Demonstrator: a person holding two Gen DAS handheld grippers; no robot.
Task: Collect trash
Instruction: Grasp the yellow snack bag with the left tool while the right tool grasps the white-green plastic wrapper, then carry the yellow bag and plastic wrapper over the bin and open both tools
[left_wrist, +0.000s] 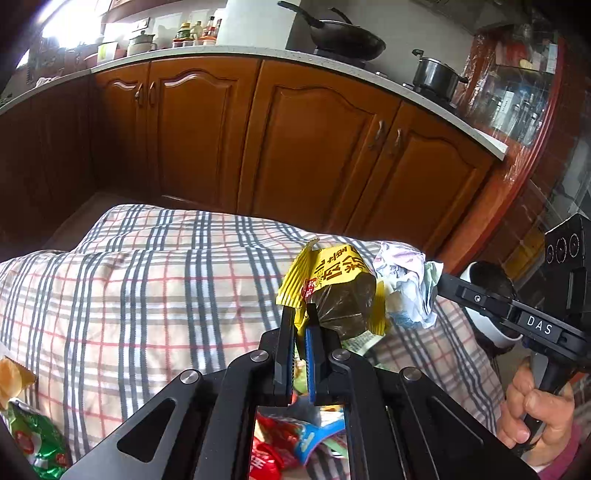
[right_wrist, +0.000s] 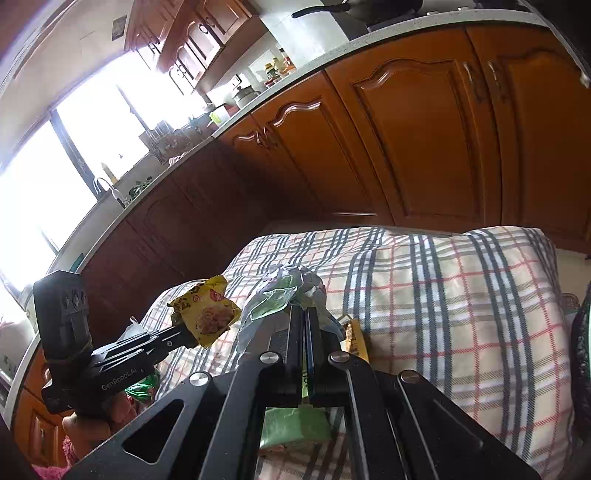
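**Kitchen table: both grippers carrying trash, drop-off pending**

Kitchen cabinets in brown wood are forming the backdrop, with a checked tablecloth (left_wrist: 147, 295) covering the work surface in front of them.

The yellow wrapper (left_wrist: 332, 291) is hanging clear above the cloth, pinched at its lower edge by the left gripper (left_wrist: 301, 317), whose jaws are standing narrow and clamping the foil between them. Just beside it, the crumpled tissue wad (left_wrist: 406, 288) is being held up by the right gripper (right_wrist: 303, 317), jaws likewise drawn nearly together on the paper. Both items are lifted off the table, which suggests they are being carried rather than sorted.

More litter is lying on the cloth: a green packet (left_wrist: 33, 439) at the near left edge and red and blue wrappers (left_wrist: 284, 443) directly beneath the left gripper. A white bowl (left_wrist: 487, 295) is sitting behind the right gripper; whether it is serving as the receptacle cannot be told.

Judgement: collection is under way, with several pieces not yet gathered. The thin foil grip looks liable to slip if swung.
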